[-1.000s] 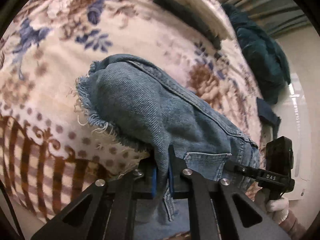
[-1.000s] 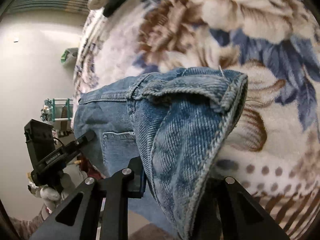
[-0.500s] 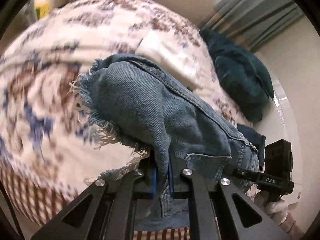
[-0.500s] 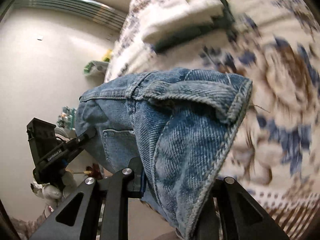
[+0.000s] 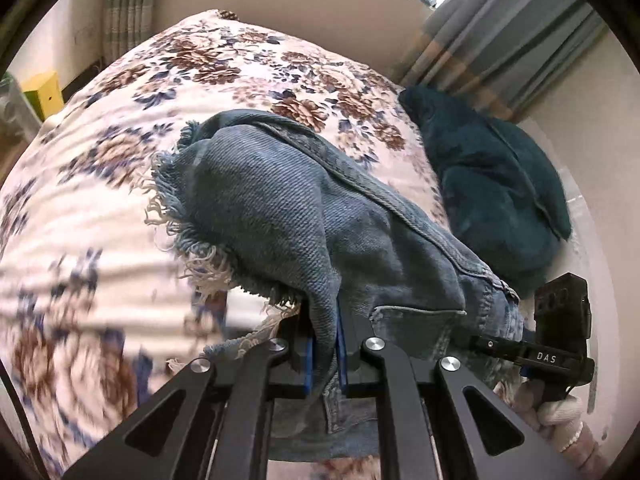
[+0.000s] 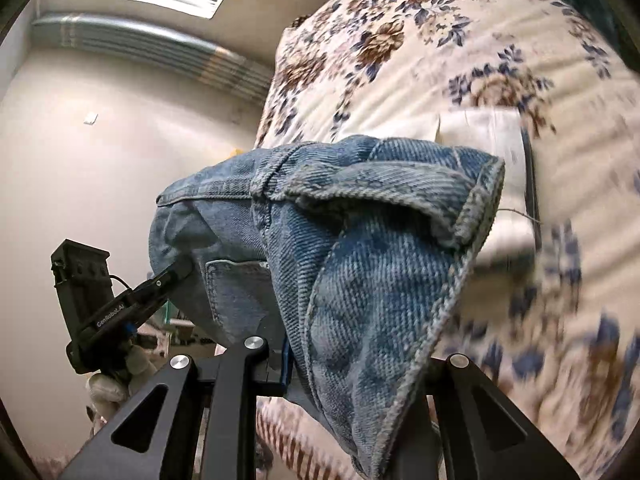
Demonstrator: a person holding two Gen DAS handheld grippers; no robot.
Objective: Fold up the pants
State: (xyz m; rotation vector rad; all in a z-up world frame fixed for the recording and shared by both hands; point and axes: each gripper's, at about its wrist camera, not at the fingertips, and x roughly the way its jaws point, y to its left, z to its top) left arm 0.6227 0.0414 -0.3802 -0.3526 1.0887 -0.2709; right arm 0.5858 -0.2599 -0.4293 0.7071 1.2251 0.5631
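Blue denim pants [image 5: 304, 216] with a frayed hem hang in the air between both grippers, above a floral bedspread [image 5: 132, 92]. My left gripper [image 5: 325, 344] is shut on a fold of the denim near the frayed leg end. My right gripper [image 6: 352, 356] is shut on the pants [image 6: 372, 264] near the waistband; the cloth drapes over it and hides its right finger. The right gripper shows at the lower right of the left wrist view [image 5: 560, 344]. The left gripper shows at the lower left of the right wrist view [image 6: 116, 300].
A dark teal blanket [image 5: 492, 184] lies on the bed's right side by grey curtains [image 5: 500, 28]. A folded white cloth [image 6: 488, 136] lies on the bedspread [image 6: 420, 40]. A yellow box [image 5: 42, 92] stands left of the bed.
Both grippers have lifted and tilted up with the pants: the views swing from the near bedspread to the far bed, walls and window. The grip on the denim is unchanged.
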